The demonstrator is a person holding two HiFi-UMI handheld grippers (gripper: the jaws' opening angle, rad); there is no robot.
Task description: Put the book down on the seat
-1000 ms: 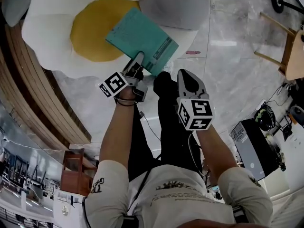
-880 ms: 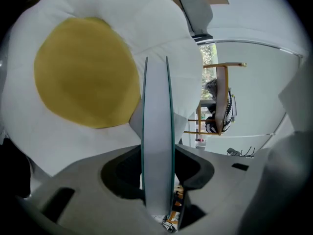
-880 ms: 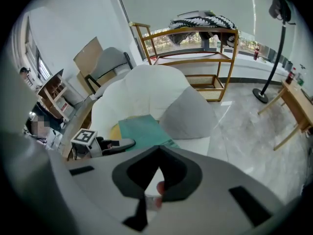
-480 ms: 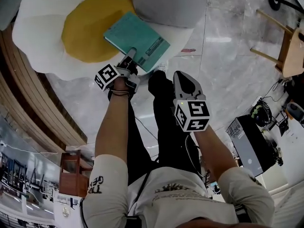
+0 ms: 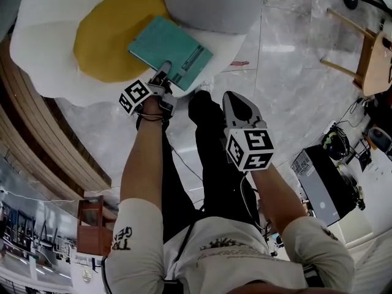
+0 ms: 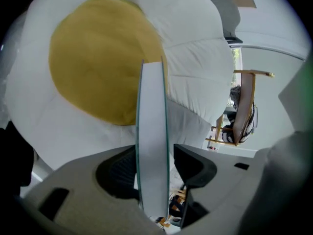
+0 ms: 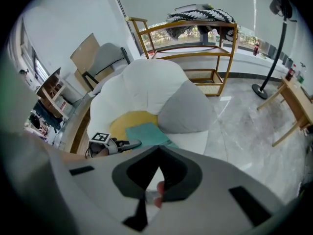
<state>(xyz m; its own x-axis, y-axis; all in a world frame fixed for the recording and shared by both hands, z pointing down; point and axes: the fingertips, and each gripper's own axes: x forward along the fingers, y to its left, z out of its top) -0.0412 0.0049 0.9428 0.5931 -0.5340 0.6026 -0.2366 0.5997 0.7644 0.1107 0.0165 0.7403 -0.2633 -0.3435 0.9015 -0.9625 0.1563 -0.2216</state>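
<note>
A teal book (image 5: 170, 52) lies slanted across the yellow middle (image 5: 101, 35) and white rim of the egg-shaped seat (image 5: 43, 48). My left gripper (image 5: 164, 72) reaches its near corner. In the left gripper view the book (image 6: 152, 106) stands edge-on between the jaws of the left gripper (image 6: 154, 151). The jaws have just been opening, and a gap shows at the right pad (image 6: 193, 165). My right gripper (image 5: 239, 106) hangs shut and empty above the person's legs. It sees the book (image 7: 146, 132) and the left gripper (image 7: 132, 142) from afar.
A grey cushion (image 5: 214, 5) rests on the seat's far right side. Wooden slats (image 5: 37, 133) run along the left. A wooden table (image 5: 367, 60) and a black box (image 5: 321, 182) stand on the marble floor at the right. A wooden shelf (image 7: 195, 33) stands behind the seat.
The left gripper and the book have sunk onto the seat, shifting left and up in the head view. The right gripper has kept its place.
</note>
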